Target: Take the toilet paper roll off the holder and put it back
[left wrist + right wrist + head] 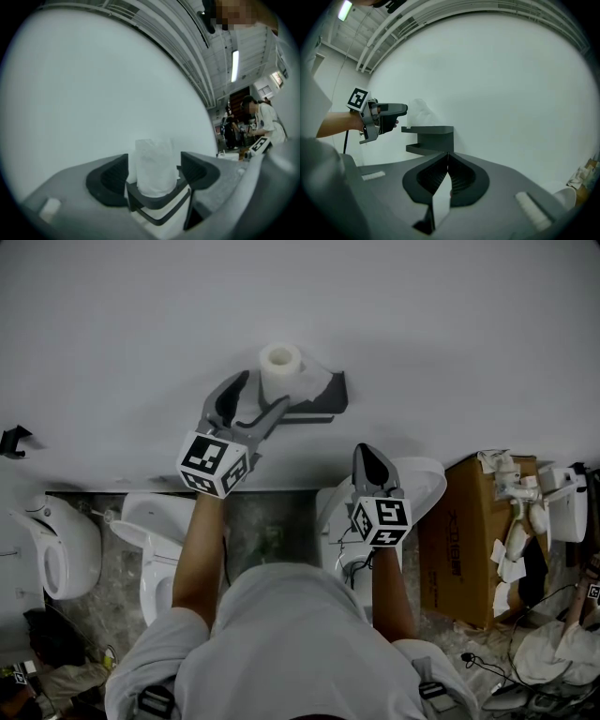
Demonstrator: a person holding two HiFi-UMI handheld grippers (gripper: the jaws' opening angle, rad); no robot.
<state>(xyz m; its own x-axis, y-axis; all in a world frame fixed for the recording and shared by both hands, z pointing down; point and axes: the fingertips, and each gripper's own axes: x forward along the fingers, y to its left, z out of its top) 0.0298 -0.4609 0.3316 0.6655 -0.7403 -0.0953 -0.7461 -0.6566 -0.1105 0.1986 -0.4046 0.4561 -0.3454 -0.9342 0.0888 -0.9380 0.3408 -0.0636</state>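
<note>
A white toilet paper roll (280, 367) stands upright on a black holder (323, 397) fixed to the white wall. My left gripper (262, 390) is open, one finger on each side of the roll. In the left gripper view the roll (154, 161) rises between the two pads, with a narrow gap on each side, above the holder's black frame (157, 202). My right gripper (369, 456) is shut with nothing in it, to the right of the holder and short of the wall. Its view shows the closed jaws (446, 171), the holder (433, 138) and the left gripper (396, 111) at the roll (423, 111).
Below the wall, white toilets (58, 545) (155, 538) stand on the floor. Another (422, 482) is under my right gripper. A brown cardboard box (469, 540) with paper scraps sits to the right. People stand far off (262, 123).
</note>
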